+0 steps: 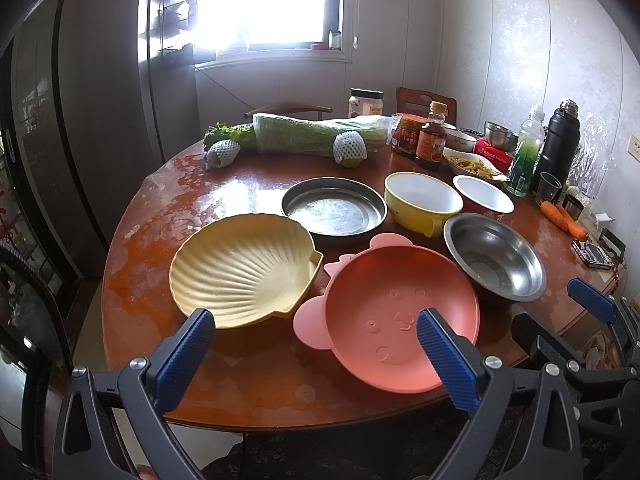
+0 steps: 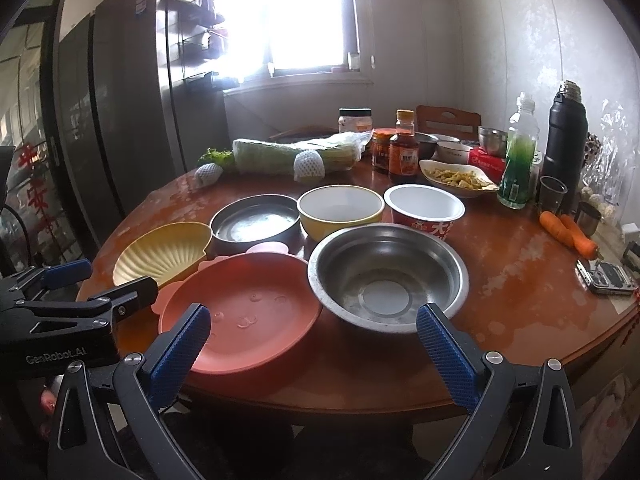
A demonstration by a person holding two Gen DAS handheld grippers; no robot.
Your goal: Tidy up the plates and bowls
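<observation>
- Reddish-brown round worktop (image 1: pixel 248 384), glossy and worn pale in patches, carrying every dish.
- Left claw (image 1: pixel 316 344): blue ribbed fingers (image 1: pixel 184 356) spread wide, gripping nothing, raised over the near edge between the shell plate and the pink plate.
- Right claw (image 2: pixel 314 344): fingers likewise apart and empty, poised before the pink plate and the steel bowl; also seen at the right edge of the left wrist view.
- Pale yellow shell plate (image 1: pixel 244 268), scallop-ribbed, at near left, just beside the pink plate.
- Pink plate (image 1: pixel 400 316), round with small ears and a faint embossed face, nearest the edge; rim seems to meet the steel bowl in the right wrist view.
- Steel bowl (image 1: pixel 494 262), empty, at near right.
- Steel round tray (image 1: pixel 334 206), shallow, behind the shell plate.
- Yellow bowl (image 1: pixel 422 200), white inside, right of the tray.
- Red paper cup bowl (image 2: pixel 424 208), white inside, further right, behind the steel bowl.
- Wrapped cabbage (image 1: pixel 316 134) and two foam-netted fruits (image 1: pixel 350 148) along the far side.
- Sauce bottle (image 1: pixel 431 136), jar, dish of food (image 1: pixel 472 164), green drink bottle (image 1: pixel 528 152) and black flask (image 1: pixel 558 144) at far right.
- Two carrots (image 1: pixel 564 220) and a phone (image 2: pixel 606 276) near the right edge.
- Bright window (image 1: pixel 264 0) and dark fridge (image 1: pixel 80 120) behind.
</observation>
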